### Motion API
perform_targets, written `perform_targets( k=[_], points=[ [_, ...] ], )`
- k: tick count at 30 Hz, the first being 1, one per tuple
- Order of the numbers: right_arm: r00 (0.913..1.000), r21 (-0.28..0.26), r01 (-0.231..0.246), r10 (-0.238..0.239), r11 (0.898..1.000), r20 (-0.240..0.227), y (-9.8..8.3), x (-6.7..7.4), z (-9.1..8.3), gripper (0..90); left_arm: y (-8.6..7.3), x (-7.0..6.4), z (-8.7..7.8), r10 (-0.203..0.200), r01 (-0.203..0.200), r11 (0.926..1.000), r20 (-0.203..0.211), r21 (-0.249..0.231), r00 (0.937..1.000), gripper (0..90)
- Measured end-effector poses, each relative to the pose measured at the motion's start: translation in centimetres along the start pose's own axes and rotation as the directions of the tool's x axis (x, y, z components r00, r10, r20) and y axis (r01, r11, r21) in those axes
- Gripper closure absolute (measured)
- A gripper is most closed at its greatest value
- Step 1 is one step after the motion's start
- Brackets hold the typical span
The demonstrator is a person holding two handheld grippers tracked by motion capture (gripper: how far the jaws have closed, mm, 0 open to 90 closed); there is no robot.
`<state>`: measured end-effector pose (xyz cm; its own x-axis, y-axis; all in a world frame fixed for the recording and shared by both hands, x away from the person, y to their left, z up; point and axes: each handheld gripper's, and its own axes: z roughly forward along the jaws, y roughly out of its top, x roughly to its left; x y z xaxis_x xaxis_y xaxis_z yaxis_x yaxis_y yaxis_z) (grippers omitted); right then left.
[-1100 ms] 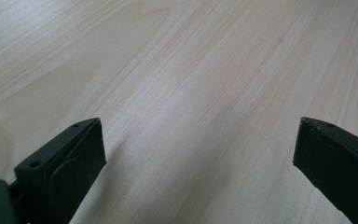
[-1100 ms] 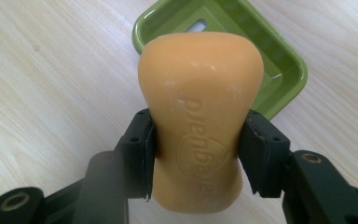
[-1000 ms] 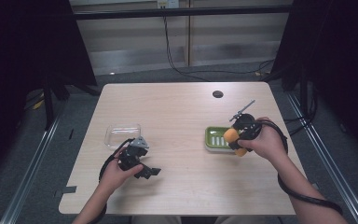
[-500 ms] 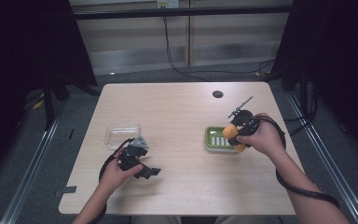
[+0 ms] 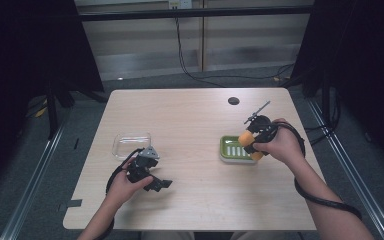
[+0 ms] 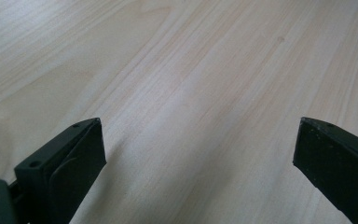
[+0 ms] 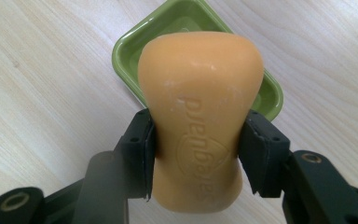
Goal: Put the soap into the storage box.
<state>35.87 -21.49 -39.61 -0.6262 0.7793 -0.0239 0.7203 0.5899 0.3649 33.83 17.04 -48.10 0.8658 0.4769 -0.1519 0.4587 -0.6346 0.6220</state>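
Observation:
An orange bar of soap (image 7: 200,116) is clamped at its narrow waist between the two black jaws of my right gripper (image 7: 196,149), which is shut on it. The bar hangs just above a green soap dish (image 7: 265,95); in the high view the soap (image 5: 246,138) sits over the dish (image 5: 229,150) at the table's right. My left gripper (image 5: 152,177) rests low at the front left, its jaws wide apart in the left gripper view (image 6: 198,154) with only bare wood between them.
A clear plastic lid or tray (image 5: 131,144) lies just behind the left hand. A dark round hole (image 5: 233,100) marks the table's far side. The right gripper's cable (image 5: 325,200) loops along the right forearm. Dark floor and metal rails surround the table (image 5: 190,120).
The right hand with the soap has shifted slightly over the green dish. The left hand has stayed where it was.

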Motion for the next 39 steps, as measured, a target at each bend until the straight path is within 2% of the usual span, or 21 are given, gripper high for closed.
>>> perform_targets(
  k=[2,3,6,13,17,21,23,25,29,31,33,39],
  points=[
    [1.0000,-0.002,0.003,-0.003,1.000,0.004,0.0,0.0,0.0,50.3,0.0,0.0,0.0,-0.004,0.004,1.0000,-0.004,-0.003,1.0000,1.8],
    [0.9999,0.004,0.010,-0.010,1.000,0.006,0.1,-0.1,0.1,50.3,0.0,0.2,-0.1,0.013,-0.013,0.9999,-0.004,0.007,0.9999,1.9],
    [1.0000,0.001,0.003,-0.003,1.000,0.008,0.2,-0.1,0.0,50.3,0.0,0.2,-0.1,0.014,-0.014,0.9998,-0.004,0.012,0.9999,1.9],
    [0.9996,0.003,0.024,-0.024,1.000,0.015,0.5,-0.5,0.4,50.3,0.0,0.1,-0.1,0.012,-0.011,0.9998,-0.003,0.016,0.9999,1.9],
    [0.9998,0.007,0.020,-0.020,1.000,0.008,0.6,-0.8,0.6,50.3,-0.1,0.0,0.1,0.003,-0.003,1.0000,-0.002,0.004,1.0000,1.9],
    [0.9997,0.013,0.015,-0.015,1.000,0.018,0.7,-1.0,0.7,50.3,0.0,0.1,0.0,0.009,-0.009,0.9999,-0.002,0.013,1.0000,1.9],
    [0.9998,0.011,0.013,-0.013,1.000,0.015,0.7,-1.1,0.8,50.3,-0.1,0.0,0.0,-0.004,0.004,1.0000,-0.001,0.005,1.0000,1.9],
    [0.9997,0.007,0.014,-0.014,1.000,0.020,0.8,-1.2,0.9,50.3,0.0,0.1,0.0,0.011,-0.011,0.9999,-0.004,0.010,0.9999,1.9],
    [0.9995,0.011,0.020,-0.020,1.000,0.023,0.9,-1.3,1.0,50.3,0.0,0.0,0.1,0.000,0.000,1.0000,-0.002,0.008,1.0000,2.0],
    [0.9995,0.014,0.021,-0.021,1.000,0.024,0.9,-1.3,1.0,50.3,0.0,0.1,0.0,0.010,-0.010,0.9999,-0.001,0.013,0.9999,1.9],
    [0.9995,0.009,0.026,-0.026,1.000,0.018,1.1,-1.4,1.1,50.3,-0.1,0.0,0.1,-0.003,0.003,1.0000,-0.002,0.001,1.0000,2.0],
    [0.9994,0.014,0.023,-0.024,1.000,0.024,1.4,-1.4,1.1,50.3,-0.1,0.0,0.1,0.002,-0.002,1.0000,-0.001,0.003,1.0000,2.0]
  ],
)
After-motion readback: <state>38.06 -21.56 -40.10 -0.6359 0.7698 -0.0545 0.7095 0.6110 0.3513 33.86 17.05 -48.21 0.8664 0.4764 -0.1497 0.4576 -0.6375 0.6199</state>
